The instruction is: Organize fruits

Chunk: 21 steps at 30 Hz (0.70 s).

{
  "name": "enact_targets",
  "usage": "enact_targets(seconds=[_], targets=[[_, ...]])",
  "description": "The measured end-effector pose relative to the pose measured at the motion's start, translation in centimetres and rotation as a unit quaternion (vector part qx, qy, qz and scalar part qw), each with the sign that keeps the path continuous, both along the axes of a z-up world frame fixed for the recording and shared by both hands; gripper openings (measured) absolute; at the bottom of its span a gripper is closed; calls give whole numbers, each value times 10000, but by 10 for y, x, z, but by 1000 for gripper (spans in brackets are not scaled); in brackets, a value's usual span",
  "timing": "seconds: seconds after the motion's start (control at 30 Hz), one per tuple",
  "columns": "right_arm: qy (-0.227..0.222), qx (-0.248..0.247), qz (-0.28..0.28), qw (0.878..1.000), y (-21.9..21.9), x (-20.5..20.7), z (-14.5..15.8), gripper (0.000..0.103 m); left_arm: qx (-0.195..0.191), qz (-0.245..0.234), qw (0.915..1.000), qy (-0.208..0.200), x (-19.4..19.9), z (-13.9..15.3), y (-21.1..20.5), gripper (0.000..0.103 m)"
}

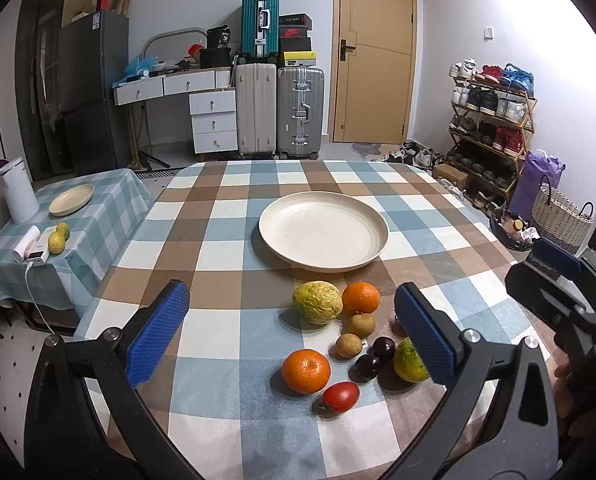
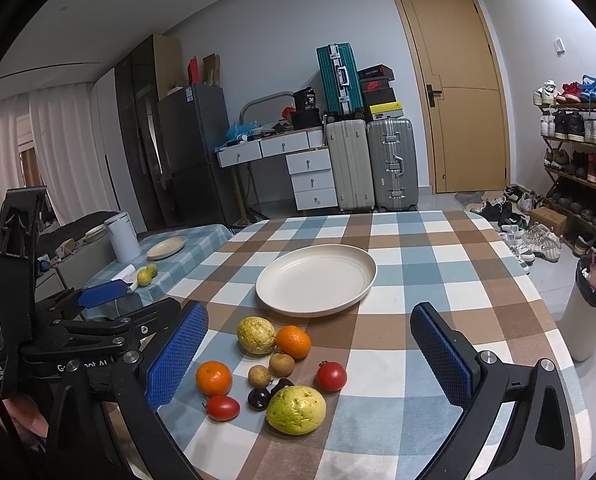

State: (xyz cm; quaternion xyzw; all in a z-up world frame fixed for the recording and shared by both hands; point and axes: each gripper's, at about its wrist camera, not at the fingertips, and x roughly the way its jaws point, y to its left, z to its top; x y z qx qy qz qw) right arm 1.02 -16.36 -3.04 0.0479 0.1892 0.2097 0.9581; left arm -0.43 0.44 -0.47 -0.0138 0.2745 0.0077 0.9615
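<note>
Both grippers hang over the near edge of the table (image 1: 225, 208), jaws spread wide, nothing between them. The left gripper (image 1: 293, 332) sits over the near-left part of the checked cloth; the right gripper (image 2: 310, 356) is beside it, toward the near-right.

Sweeping left to right across the fruit, all bunched near the front edge, short of the plate (image 1: 324, 236). First the near orange (image 1: 306, 371), with a red tomato (image 1: 340, 397) just in front of it at the edge side. Behind, a bumpy yellow guava (image 1: 317, 302) touches the far orange (image 1: 360, 298), both just before the plate's rim. Two small brown longans (image 1: 348, 345) lie in the middle of the bunch, close together. Two dark plums (image 1: 368, 366) follow, pressed up against each other. Then a green guava (image 2: 295, 409), nearest the front edge on this side, touching the plums. Last, a second tomato (image 2: 332, 376), a little apart on the right.

The plate sits at the centre of the table, bare.
</note>
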Motion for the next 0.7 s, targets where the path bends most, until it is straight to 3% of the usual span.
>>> enact_targets(seconds=[0.7], targets=[[-32,-21,24,10000,1,-1,-1,103,-44,-112,9999,101,3,-1,-2,102]])
